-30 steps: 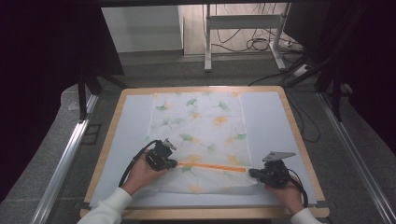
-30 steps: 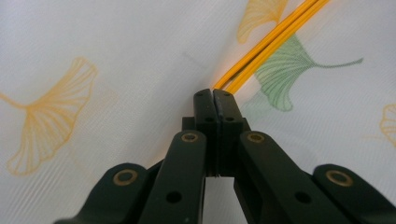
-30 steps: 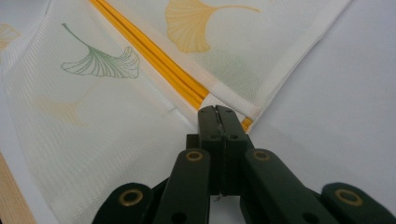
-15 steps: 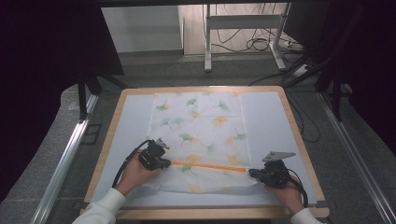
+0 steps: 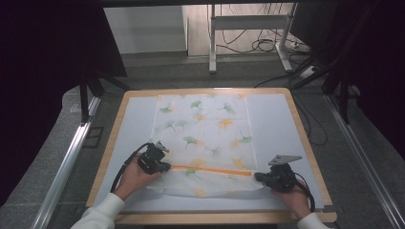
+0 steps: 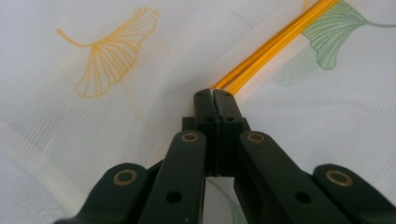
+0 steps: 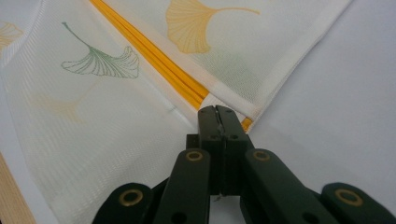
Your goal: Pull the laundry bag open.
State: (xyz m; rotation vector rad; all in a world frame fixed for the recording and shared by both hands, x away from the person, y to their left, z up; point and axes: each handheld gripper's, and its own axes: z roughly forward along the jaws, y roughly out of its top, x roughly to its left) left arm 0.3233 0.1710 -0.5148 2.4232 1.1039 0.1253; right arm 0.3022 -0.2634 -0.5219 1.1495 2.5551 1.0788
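A white mesh cloth printed with green and orange ginkgo leaves lies spread on the table, its near end folded up along an orange band. My left gripper is shut on the cloth at the band's left end. At the band's right end, by the cloth's corner, my right gripper is shut on the cloth too. In each gripper view the two black jaws are pressed together over the fabric, the left gripper and the right gripper alike.
The table has a pale top with a wooden rim. Bare top lies left and right of the cloth. Beyond the far edge are a metal frame's legs and floor cables. Rails run along both sides.
The left gripper has slid a little to the left and nearer along the orange band, drawing the fold taut. The right gripper has stayed put.
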